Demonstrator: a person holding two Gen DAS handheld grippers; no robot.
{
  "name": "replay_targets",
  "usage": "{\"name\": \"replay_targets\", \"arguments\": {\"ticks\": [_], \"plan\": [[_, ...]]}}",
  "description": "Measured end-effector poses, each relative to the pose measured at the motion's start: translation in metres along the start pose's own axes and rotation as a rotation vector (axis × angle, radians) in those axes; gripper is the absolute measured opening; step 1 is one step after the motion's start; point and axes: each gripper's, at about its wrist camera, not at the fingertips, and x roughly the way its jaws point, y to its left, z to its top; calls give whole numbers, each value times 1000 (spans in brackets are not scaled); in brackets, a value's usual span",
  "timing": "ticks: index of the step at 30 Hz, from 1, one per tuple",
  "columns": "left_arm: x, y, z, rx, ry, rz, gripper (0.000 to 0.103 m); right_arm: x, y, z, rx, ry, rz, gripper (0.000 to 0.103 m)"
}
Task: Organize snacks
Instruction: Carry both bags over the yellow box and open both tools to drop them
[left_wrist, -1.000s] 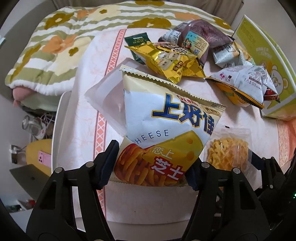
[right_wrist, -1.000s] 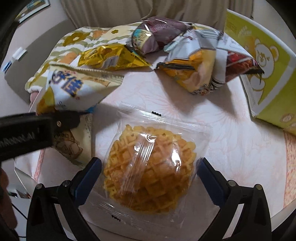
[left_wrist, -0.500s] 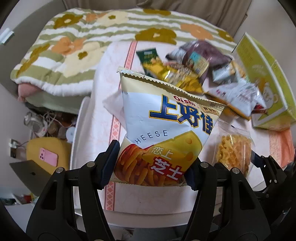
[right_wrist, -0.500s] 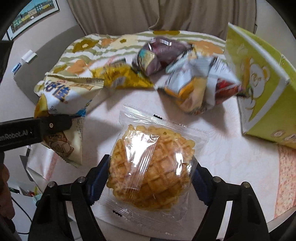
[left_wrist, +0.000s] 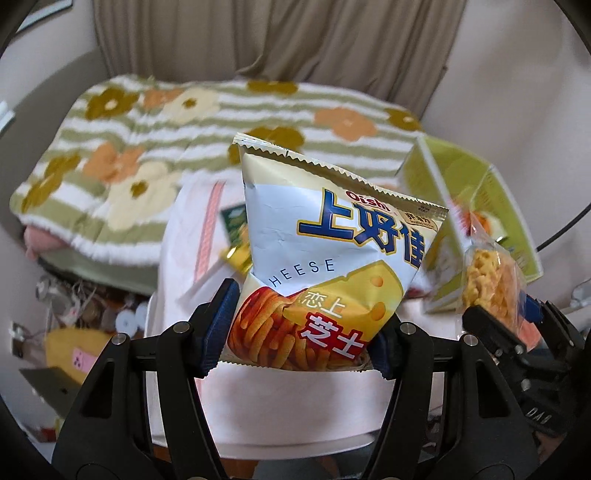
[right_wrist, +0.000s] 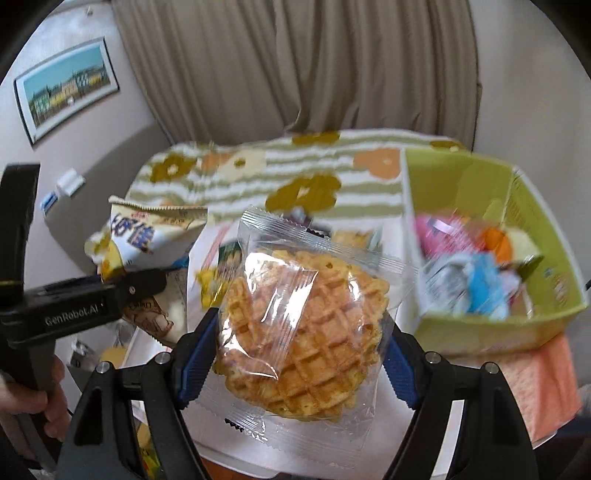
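My left gripper (left_wrist: 306, 332) is shut on a white and yellow cheese-snack bag (left_wrist: 332, 266) and holds it upright, high above the table. My right gripper (right_wrist: 299, 354) is shut on a clear-wrapped waffle (right_wrist: 303, 332), also lifted. The waffle pack shows at the right of the left wrist view (left_wrist: 491, 284); the cheese bag shows at the left of the right wrist view (right_wrist: 147, 236). A green open box (right_wrist: 480, 325) with several snack packs inside stands on the table at the right.
The white table (left_wrist: 288, 402) with a pink-patterned cloth lies below. A gold bag and a green pack (left_wrist: 236, 240) lie on it. A flowered blanket (left_wrist: 147, 155) on a bed and curtains are behind. Clutter sits on the floor at left (left_wrist: 74, 317).
Both grippers have lifted their packs well above the table and tilted up; the view now reaches the curtains, and the green box's open inside has come into sight.
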Motion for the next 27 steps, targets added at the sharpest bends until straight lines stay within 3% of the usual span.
{"name": "replay_targets", "arguments": {"ticks": [6, 12, 21, 27], "plan": [[-5, -58, 41, 21, -73, -46, 60, -27, -58, 34, -2, -65, -9, 77], [14, -137, 80, 47, -106, -98, 60, -39, -123, 68, -4, -88, -24, 76], [73, -228, 117, 71, -37, -147, 60, -33, -207, 102, 24, -68, -35, 77], [118, -257, 133, 89, 42, -140, 60, -21, -237, 110, 70, -45, -34, 77]]}}
